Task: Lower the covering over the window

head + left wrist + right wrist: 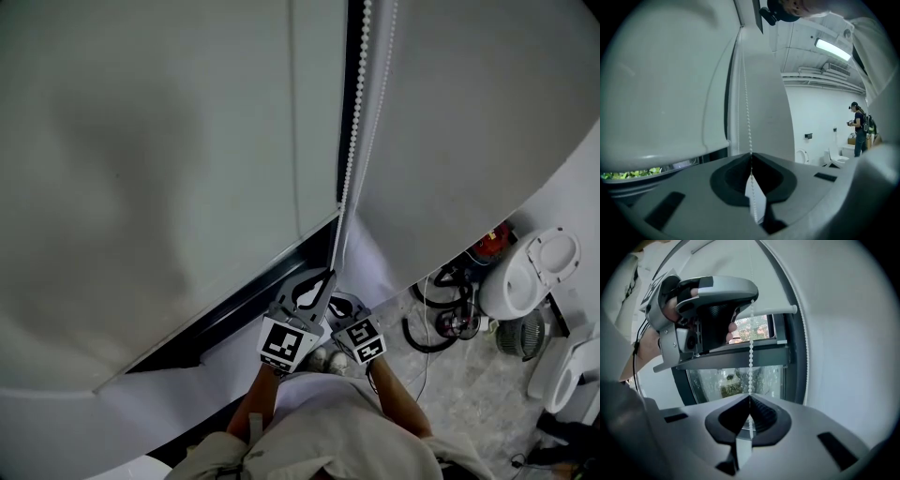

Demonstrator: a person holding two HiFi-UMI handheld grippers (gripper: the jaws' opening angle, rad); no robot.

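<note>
A white roller blind (141, 187) hangs over most of the dark-framed window (262, 286). Its white bead chain (356, 122) runs down beside the frame. My left gripper (323, 278) is shut on the chain (746, 108), which passes between the closed jaws. My right gripper (342, 305) sits just below and beside it, also shut on the same chain (751, 348). In the right gripper view the left gripper (717, 301) is above, in front of the blind's bottom rail (780, 310). Bare glass (722, 380) shows under the rail.
To the right on the floor stand white toilets (530, 267), looped black cables (441, 314) and a small fan (520, 333). A white wall panel (487, 112) lies right of the chain. A person (858, 129) stands far off in the room.
</note>
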